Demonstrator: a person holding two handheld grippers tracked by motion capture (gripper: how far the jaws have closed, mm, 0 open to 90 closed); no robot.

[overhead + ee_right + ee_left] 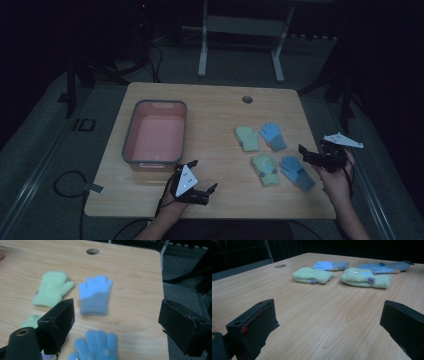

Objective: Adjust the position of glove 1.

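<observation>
Four gloves lie right of the pink bin. Right hand-held gripper, jaws apart, hovers just beside the near blue glove, likely reaching; next lower and close. Left hand-held gripper open, empty.

On the pale wood-grain table, a pink tub with a grey rim sits at nine o'clock. Toward three o'clock lie two light-green mittens, each with a purple spot, and two sky-blue gloves with grey cuffs. Both grippers are black.
</observation>
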